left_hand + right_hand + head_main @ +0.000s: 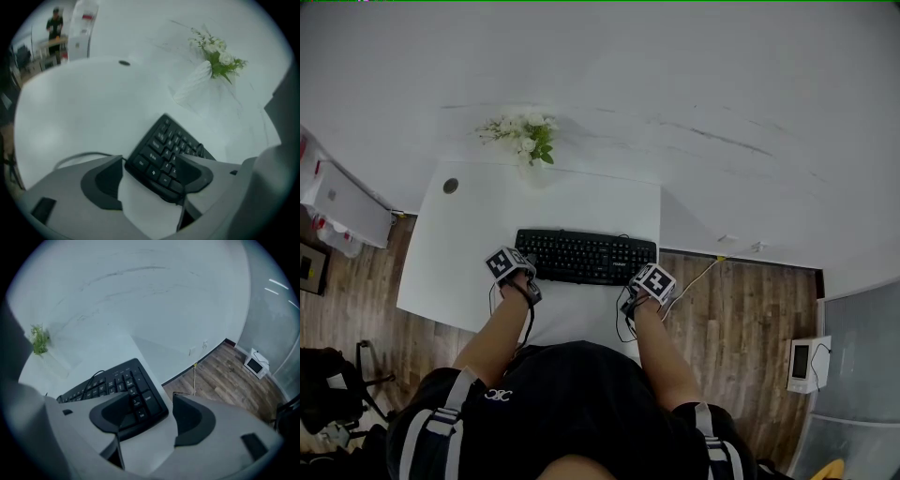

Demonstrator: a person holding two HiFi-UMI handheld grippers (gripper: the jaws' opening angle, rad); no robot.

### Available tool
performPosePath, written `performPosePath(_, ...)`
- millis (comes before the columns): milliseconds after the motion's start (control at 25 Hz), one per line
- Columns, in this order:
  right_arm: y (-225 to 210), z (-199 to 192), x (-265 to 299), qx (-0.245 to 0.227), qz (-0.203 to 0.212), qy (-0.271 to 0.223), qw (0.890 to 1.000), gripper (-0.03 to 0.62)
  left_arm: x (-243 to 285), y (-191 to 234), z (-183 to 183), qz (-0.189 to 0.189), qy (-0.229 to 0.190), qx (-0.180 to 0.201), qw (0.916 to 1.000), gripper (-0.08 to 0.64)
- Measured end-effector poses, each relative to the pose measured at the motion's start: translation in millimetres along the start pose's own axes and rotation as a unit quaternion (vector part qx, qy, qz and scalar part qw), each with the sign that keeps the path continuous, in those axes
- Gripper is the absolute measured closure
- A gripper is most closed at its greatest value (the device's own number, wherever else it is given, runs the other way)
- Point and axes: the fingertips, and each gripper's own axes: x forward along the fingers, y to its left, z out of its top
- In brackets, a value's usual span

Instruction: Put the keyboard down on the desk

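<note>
A black keyboard [586, 256] lies flat on the white desk [478, 234], close to its front edge. My left gripper [528, 274] stands open at the keyboard's left end. In the left gripper view that end's corner [161, 159] sits between the spread jaws of the left gripper [150, 169], with a gap beside the left pad. My right gripper [636, 280] is open at the right end. In the right gripper view the number pad corner [136, 394] lies under the left jaw of the right gripper [152, 401], and the right pad stands off it.
A vase of white flowers [526, 141] stands at the desk's back edge, and a round cable hole [450, 186] marks the back left corner. A cable [701, 275] runs off the desk's right side over the wooden floor. A small white device [807, 364] sits on the floor at the right.
</note>
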Motion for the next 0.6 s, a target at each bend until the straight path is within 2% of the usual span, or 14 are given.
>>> performPosePath(40, -0.9, -2.1, 1.8, 0.003, 0.002, 0.002, 1.000, 0.280, -6.4, 5.1, 7.4, 0.025, -0.021, 0.023, 0.9992, 0.246)
performPosePath(80, -1.3, -3.4, 2.9, 0.007, 0.005, 0.002, 1.000, 0.279, -12.2, 7.4, 13.7, 0.042, -0.039, 0.046, 0.9973, 0.270)
performPosePath(160, -0.9, -3.1, 3.4, 0.008, 0.013, -0.002, 1.000, 0.281, -19.2, 6.3, 19.4, 0.051, -0.053, 0.084, 0.9937, 0.291)
performPosePath(240, -0.4, 2.1, 0.6, -0.003, 0.016, -0.018, 1.000, 0.304, -24.3, 5.1, 20.6, 0.058, -0.063, 0.115, 0.9897, 0.364)
performPosePath(280, -2.4, 6.8, -2.6, -0.013, 0.010, -0.034, 0.999, 0.363, -27.2, 4.8, 20.6, 0.062, -0.070, 0.130, 0.9871, 0.403)
performPosePath(360, -8.5, 19.1, -11.0, -0.037, -0.011, -0.074, 0.997, 0.588, -33.8, 1.1, 21.4, 0.067, -0.087, 0.158, 0.9812, 0.467)
performPosePath(480, -0.2, 34.0, -22.8, -0.063, 0.018, -0.111, 0.992, 0.589, -38.5, -14.6, 25.2, 0.053, -0.115, 0.200, 0.9715, 0.556)
performPosePath(600, 20.1, 42.4, -34.1, -0.096, 0.058, -0.133, 0.985, 0.589, -42.7, -30.9, 27.8, 0.032, -0.134, 0.231, 0.9631, 0.558)
